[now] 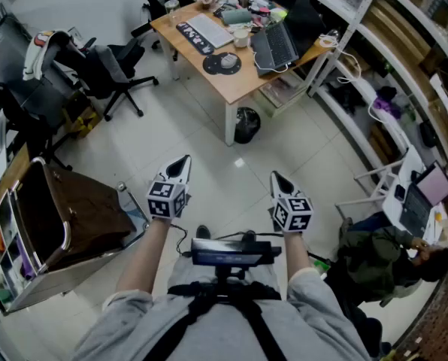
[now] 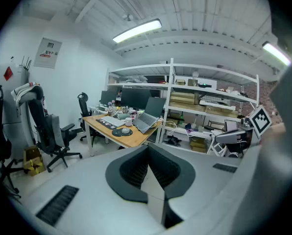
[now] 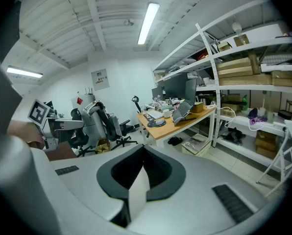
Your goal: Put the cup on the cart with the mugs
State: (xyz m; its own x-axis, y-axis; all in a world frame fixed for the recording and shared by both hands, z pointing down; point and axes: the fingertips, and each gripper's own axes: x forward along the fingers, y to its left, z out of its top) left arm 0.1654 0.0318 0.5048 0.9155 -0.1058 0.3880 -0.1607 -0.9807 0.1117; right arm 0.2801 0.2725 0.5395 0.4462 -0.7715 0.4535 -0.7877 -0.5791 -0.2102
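Observation:
A white cup (image 1: 241, 37) stands on the wooden desk (image 1: 239, 81) across the room, next to a keyboard and an open laptop. The same cup (image 2: 128, 122) shows small in the left gripper view, and the cup (image 3: 166, 113) shows in the right gripper view. A cart (image 1: 89, 209) with a brown top stands low at my left; no mugs can be made out on it. My left gripper (image 1: 183, 160) and right gripper (image 1: 275, 176) hover side by side over the tiled floor, far from the desk. Both are shut with nothing between the jaws, as the left gripper (image 2: 148, 147) and right gripper (image 3: 142, 149) views confirm.
Black office chairs (image 1: 111, 70) stand left of the desk, and a black bin (image 1: 246, 124) sits by its near leg. White shelving (image 1: 374, 66) lines the right wall. A person (image 1: 382, 258) sits at the lower right near a laptop (image 1: 427, 194). Tiled floor lies between me and the desk.

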